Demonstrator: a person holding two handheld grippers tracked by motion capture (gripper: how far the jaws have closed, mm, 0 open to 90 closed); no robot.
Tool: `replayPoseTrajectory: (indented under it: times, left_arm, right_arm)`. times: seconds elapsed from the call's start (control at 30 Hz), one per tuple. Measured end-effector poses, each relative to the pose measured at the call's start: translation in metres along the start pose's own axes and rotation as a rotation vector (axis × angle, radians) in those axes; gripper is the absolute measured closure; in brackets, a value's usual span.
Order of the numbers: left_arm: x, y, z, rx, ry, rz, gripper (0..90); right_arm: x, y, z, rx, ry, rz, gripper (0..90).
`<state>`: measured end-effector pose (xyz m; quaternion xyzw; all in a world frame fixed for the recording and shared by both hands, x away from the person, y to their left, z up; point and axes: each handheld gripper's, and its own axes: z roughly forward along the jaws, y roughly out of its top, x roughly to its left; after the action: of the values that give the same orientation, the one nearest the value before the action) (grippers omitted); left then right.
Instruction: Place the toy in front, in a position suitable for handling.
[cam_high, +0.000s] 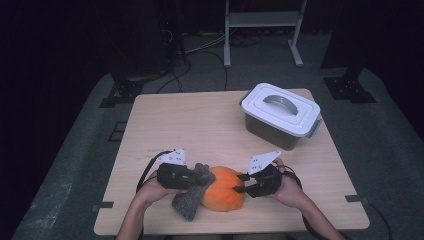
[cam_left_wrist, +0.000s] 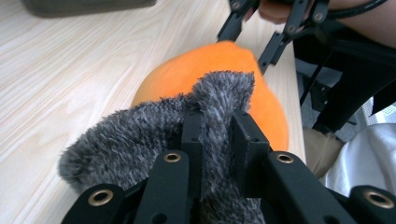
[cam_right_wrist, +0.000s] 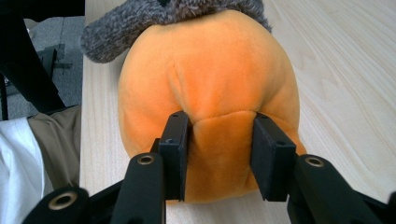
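Fuzz is what your left gripper (cam_left_wrist: 217, 135) has hold of: its two black jaws are clamped tight on a fold of the shaggy grey knitted fabric (cam_left_wrist: 140, 140) that drapes over the near-left side of the round orange plush cushion (cam_high: 225, 188). In the high view that gripper (cam_high: 192, 176) lies level in your left hand (cam_high: 150, 191), pointing right.

Your right gripper (cam_right_wrist: 219, 154) comes in from the other side, pointing left, and its jaws pinch a bulge of the orange plush between them; the pads press into the soft surface on both sides. From above you see it (cam_high: 241, 183) held in your right hand (cam_high: 290, 187), touching the cushion's right flank.

The cushion sits on the light wooden table (cam_high: 200, 120), close to the near edge and roughly central between your hands, with the grey fabric (cam_high: 189, 200) trailing off toward you.

Farther back, toward the right of the table, stands a white-lidded plastic storage box with a grey handle (cam_high: 280, 114), well apart from the cushion.
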<state>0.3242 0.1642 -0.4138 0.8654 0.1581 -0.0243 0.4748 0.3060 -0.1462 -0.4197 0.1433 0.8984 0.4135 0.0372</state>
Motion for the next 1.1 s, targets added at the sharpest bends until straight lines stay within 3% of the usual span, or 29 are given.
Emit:
replayPoseTrajectory:
  times: [0.2, 0.3, 0.4, 0.47, 0.53, 0.63, 0.83, 0.93, 1.1]
  left_arm:
    - [0.002, -0.002, -0.002, -0.023, 0.000, -0.016, 76.3]
    - [-0.003, 0.004, 0.001, -0.064, -0.019, 0.004, 76.9]
    - [-0.008, 0.008, 0.009, -0.052, -0.028, 0.022, 76.8]
    - [-0.009, 0.007, 0.013, -0.034, -0.037, 0.032, 76.8]
    - [-0.010, 0.007, 0.016, -0.025, -0.044, 0.038, 76.9]
    - [-0.013, 0.008, 0.020, -0.012, -0.062, 0.048, 76.9]
    - [-0.017, 0.010, 0.025, 0.007, -0.093, 0.061, 76.6]
    - [-0.015, 0.010, 0.023, 0.000, -0.069, 0.049, 76.6]
    - [-0.010, 0.010, 0.014, -0.027, -0.025, 0.026, 76.8]
  right_arm:
    - [0.003, 0.002, -0.001, -0.001, -0.014, -0.020, 59.6]
    - [0.003, 0.003, -0.006, -0.001, -0.032, -0.040, 59.8]
    - [0.001, 0.001, -0.013, -0.005, -0.027, -0.039, 58.5]
    - [-0.001, -0.001, -0.014, 0.006, 0.019, -0.013, 52.4]
    - [-0.003, -0.002, -0.015, -0.008, 0.032, -0.003, 46.1]
    - [-0.006, 0.001, -0.016, -0.041, 0.042, 0.016, 39.3]
    - [-0.004, 0.003, -0.004, -0.019, 0.040, 0.019, 29.2]
    - [-0.002, 0.001, 0.002, -0.011, 0.017, 0.016, 39.6]
    - [-0.001, 0.001, -0.004, -0.026, -0.015, 0.005, 59.1]
